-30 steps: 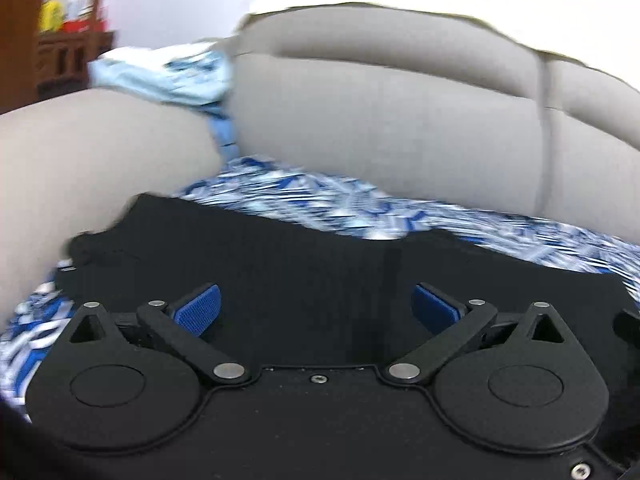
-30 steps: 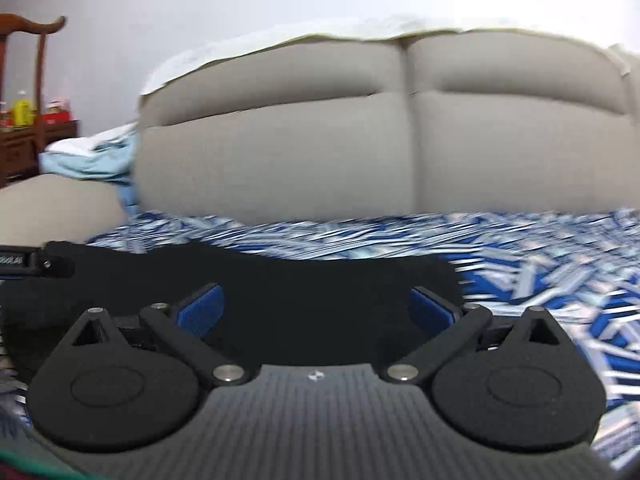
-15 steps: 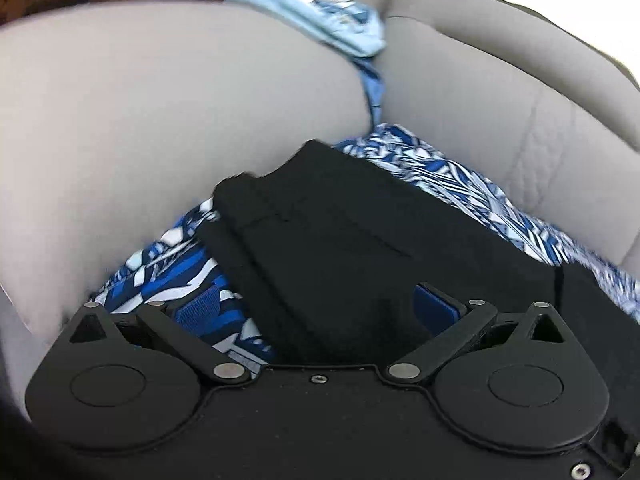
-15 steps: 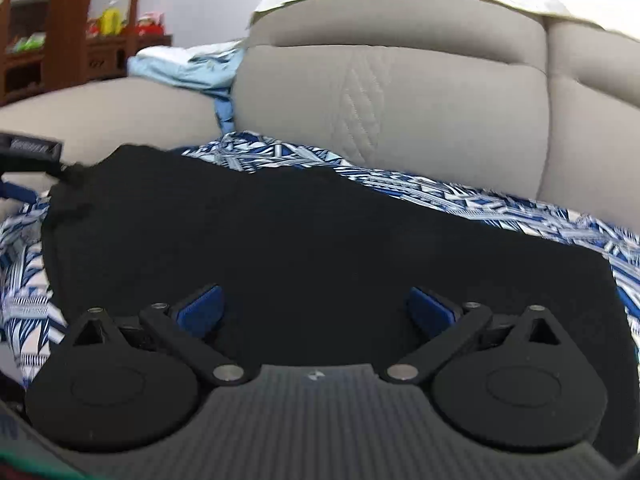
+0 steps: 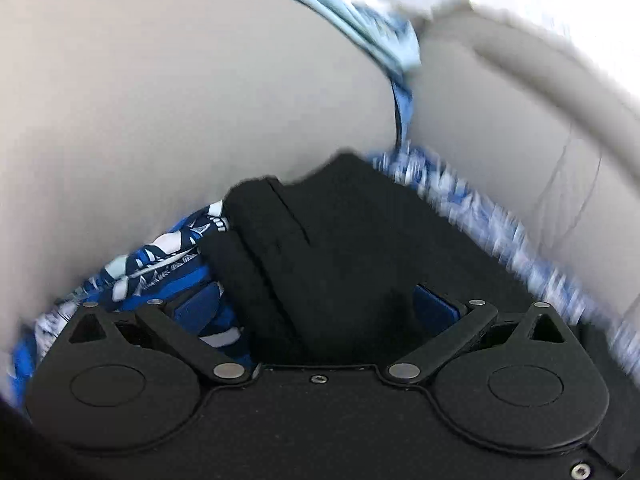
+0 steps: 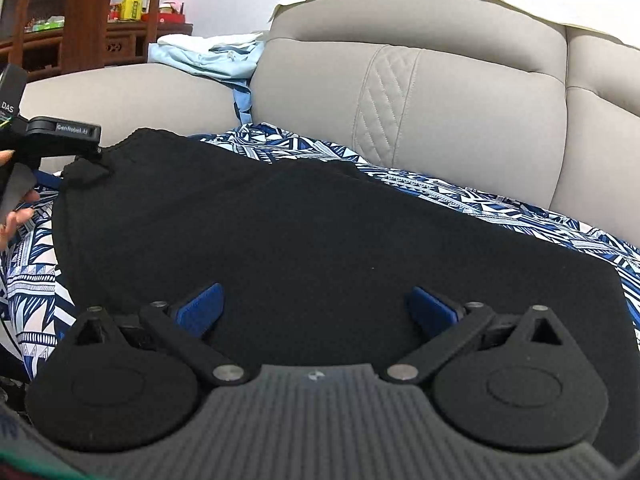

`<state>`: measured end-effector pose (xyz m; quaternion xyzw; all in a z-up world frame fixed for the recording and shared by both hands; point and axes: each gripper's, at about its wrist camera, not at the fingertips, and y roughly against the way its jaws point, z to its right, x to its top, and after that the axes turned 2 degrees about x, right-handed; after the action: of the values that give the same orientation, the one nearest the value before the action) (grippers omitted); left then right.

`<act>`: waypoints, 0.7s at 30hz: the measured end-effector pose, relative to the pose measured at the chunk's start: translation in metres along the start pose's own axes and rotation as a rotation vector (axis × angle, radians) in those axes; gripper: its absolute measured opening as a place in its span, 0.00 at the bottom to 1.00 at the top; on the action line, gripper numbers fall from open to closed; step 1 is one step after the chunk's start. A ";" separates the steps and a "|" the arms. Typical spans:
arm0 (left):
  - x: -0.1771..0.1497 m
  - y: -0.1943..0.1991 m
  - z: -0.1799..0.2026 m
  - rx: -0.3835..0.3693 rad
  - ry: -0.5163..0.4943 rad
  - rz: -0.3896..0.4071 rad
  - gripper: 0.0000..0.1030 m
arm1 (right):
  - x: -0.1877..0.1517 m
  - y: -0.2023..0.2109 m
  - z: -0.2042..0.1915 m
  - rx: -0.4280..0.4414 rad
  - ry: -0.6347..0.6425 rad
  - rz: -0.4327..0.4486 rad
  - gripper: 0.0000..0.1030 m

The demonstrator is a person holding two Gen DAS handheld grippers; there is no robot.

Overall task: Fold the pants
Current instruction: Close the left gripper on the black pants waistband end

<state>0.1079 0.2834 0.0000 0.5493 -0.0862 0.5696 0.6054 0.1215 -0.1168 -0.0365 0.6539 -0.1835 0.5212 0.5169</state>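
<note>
1. The black pants [image 6: 320, 240] lie spread across a blue-and-white patterned cover [image 6: 460, 196] on the seat of a grey sofa [image 6: 460, 92], reaching from the sofa's armrest side toward the middle of the seat.
2. In the left wrist view the pants [image 5: 340, 248] show a layered edge with a seam or waistband, their end close against the rounded grey armrest [image 5: 180, 100].
3. The left gripper [image 5: 316, 308] sits low at that end of the pants; its jaws are spread wide, 1 blue pad [image 5: 198, 306] over the patterned cover and the other partly behind a fold of black fabric, which runs between the 2 without being pinched.
4. The right gripper [image 6: 316, 308] hovers over the near edge of the pants, jaws spread wide, both blue pads [image 6: 200, 308] against black fabric as a backdrop; contact cannot be told.
5. From the right wrist view the left gripper [image 6: 60, 136] appears at the far-left corner of the pants, held by a hand [image 6: 12, 208].
6. Light blue clothes [image 6: 208, 58] are piled on the armrest.
7. Behind them stands a dark wooden cabinet [image 6: 80, 40] carrying bottles [image 6: 130, 6].
</note>
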 end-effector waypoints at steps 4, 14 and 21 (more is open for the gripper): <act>0.003 -0.002 -0.011 -0.014 0.143 0.025 0.99 | 0.000 0.000 0.001 -0.002 0.004 -0.001 1.00; -0.002 -0.016 0.018 0.085 -0.084 -0.005 0.99 | 0.000 0.000 0.000 -0.003 0.007 -0.001 1.00; 0.004 -0.027 0.028 0.124 -0.122 -0.015 0.99 | 0.000 0.000 0.000 -0.004 0.008 -0.001 1.00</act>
<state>0.1449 0.2718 -0.0016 0.6199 -0.0834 0.5349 0.5680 0.1213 -0.1167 -0.0363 0.6507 -0.1822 0.5234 0.5191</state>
